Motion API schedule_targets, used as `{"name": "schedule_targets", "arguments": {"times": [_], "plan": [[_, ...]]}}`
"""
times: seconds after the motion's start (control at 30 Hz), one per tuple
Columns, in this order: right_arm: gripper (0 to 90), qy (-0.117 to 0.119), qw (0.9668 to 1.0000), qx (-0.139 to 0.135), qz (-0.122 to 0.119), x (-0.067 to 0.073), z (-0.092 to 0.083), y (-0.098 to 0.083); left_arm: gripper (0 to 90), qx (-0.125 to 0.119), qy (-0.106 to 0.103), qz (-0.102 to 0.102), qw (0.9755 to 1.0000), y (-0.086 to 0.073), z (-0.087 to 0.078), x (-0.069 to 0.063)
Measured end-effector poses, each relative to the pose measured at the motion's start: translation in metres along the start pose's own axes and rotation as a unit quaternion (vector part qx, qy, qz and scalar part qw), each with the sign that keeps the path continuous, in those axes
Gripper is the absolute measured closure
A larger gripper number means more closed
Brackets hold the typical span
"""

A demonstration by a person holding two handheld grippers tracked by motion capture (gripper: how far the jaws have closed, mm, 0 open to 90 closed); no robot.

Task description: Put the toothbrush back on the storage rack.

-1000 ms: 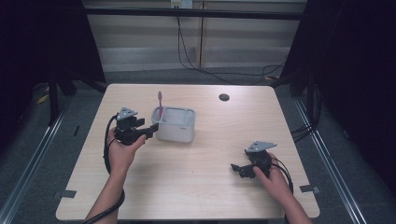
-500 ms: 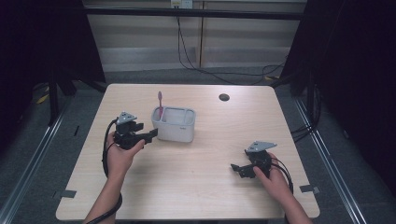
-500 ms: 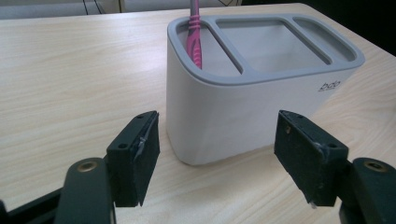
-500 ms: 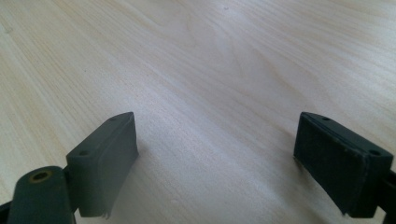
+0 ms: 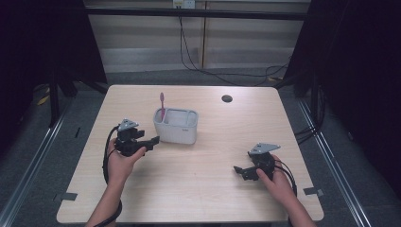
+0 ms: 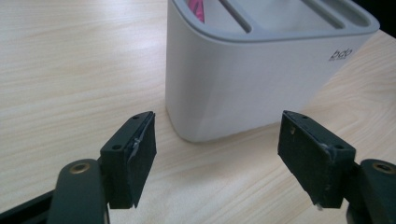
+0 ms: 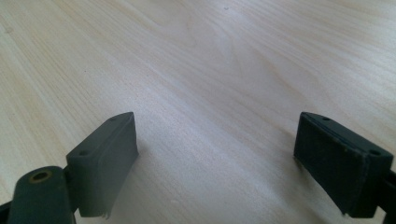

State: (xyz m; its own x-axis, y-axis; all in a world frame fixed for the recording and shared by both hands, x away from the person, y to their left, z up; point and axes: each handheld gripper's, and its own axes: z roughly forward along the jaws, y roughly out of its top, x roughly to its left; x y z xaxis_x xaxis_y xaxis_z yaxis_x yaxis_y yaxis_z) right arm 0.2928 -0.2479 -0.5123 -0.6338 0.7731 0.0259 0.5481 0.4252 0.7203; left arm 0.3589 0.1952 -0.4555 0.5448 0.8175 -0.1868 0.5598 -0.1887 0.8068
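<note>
Pale wood tabletop (image 5: 198,189) bearing a white holder (image 5: 176,126) with a pink toothbrush (image 5: 162,105) standing upright in its left-end slot; the left gripper (image 5: 152,140), just beside the holder's near-left corner, has just been opening its jaws, which stand wide with nothing between them, the holder's corner (image 6: 187,107) lying just ahead. The step in hand is judged a withdrawal after the brush's placing, best done by drawing straight back from the holder without brushing its wall, though whether the brush is fully seated cannot be told. The right gripper (image 5: 240,171), well apart to the holder's near right, rests with jaws spread and empty over bare wood (image 7: 224,70), leaving open room there.
</note>
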Motion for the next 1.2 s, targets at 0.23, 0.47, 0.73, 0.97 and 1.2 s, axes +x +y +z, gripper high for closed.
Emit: {"name": "schedule_targets", "arguments": {"times": [0.23,0.47,0.73,0.97,1.2], "plan": [[12.9,0.000,1.0000,0.000,0.000,0.000,0.000,0.000,27.2,0.009,-0.001,-0.003,1.0000,-0.006,0.000,0.003],[12.9,-0.001,1.0000,0.001,0.000,0.000,0.000,0.000,25.9,0.019,0.005,0.004,0.9998,-0.013,0.000,0.005],[12.9,0.000,1.0000,0.000,0.000,0.000,0.000,0.000,24.7,0.032,0.005,0.016,0.9993,-0.021,0.002,0.006],[12.8,-0.001,1.0000,-0.001,0.000,0.000,0.000,0.000,24.7,0.040,0.007,0.018,0.9990,-0.026,0.003,0.007],[12.8,-0.001,1.0000,0.000,0.000,0.000,0.000,0.000,24.7,0.046,0.007,0.023,0.9987,-0.032,0.004,0.007]]}}
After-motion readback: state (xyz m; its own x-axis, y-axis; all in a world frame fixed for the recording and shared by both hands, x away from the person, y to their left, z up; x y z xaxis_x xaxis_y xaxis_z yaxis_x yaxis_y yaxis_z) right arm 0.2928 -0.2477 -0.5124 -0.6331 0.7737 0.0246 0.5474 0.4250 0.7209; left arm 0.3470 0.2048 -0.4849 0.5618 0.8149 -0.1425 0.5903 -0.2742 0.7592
